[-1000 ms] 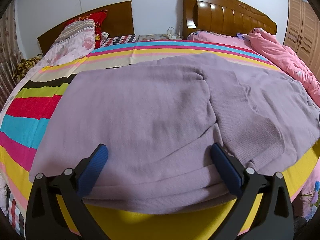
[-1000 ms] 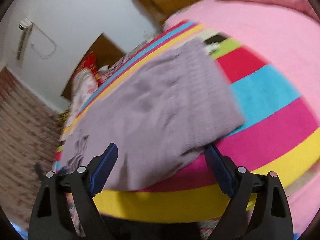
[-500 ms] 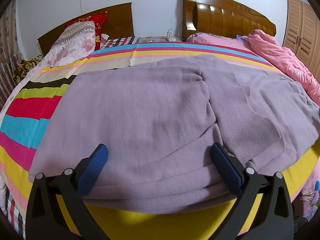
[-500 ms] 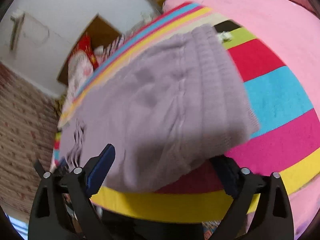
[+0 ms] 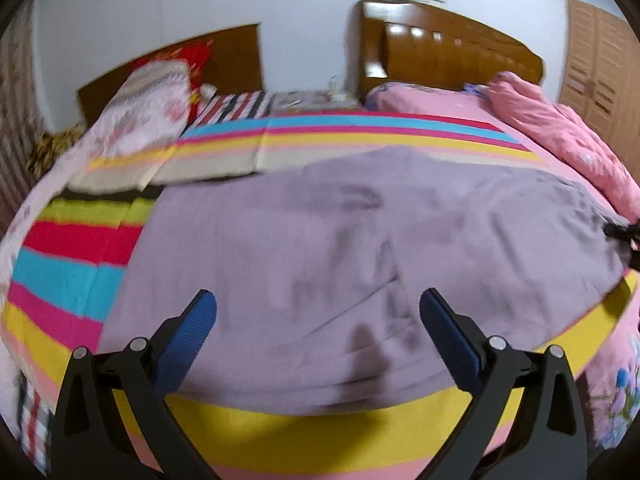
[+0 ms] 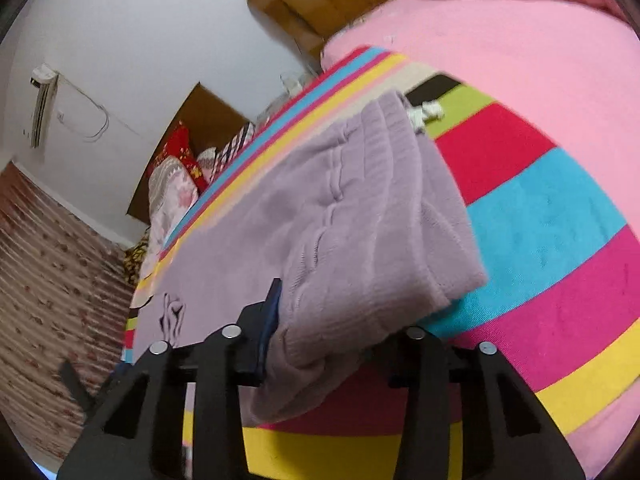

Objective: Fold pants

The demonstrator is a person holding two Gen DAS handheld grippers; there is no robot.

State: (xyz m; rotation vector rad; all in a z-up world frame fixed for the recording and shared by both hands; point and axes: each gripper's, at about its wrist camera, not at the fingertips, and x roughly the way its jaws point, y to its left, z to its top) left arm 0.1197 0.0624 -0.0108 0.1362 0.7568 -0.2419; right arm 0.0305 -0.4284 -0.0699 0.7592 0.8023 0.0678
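Note:
Mauve knit pants (image 5: 340, 260) lie spread across a striped bedspread (image 5: 72, 248). My left gripper (image 5: 316, 312) hovers over their near edge, open, with nothing between its blue pads (image 5: 192, 328); this view is motion-blurred. In the right wrist view the ribbed end of the pants (image 6: 340, 208) is bunched between the jaws of my right gripper (image 6: 348, 320), which are closing on it. Its left blue pad (image 6: 272, 320) presses the cloth; the other pad is hidden under the fold.
A crumpled pink quilt (image 5: 560, 140) lies at the far right and pillows (image 5: 148, 100) at the far left, before two wooden headboards (image 5: 440, 40). A wardrobe (image 5: 596, 60) stands at the right. A white scrap (image 6: 424, 114) sits by the pants' far corner.
My right gripper's jaws have narrowed from wide open onto the pants' end, which is now gathered and lifted between them. The left gripper has risen slightly above the cloth.

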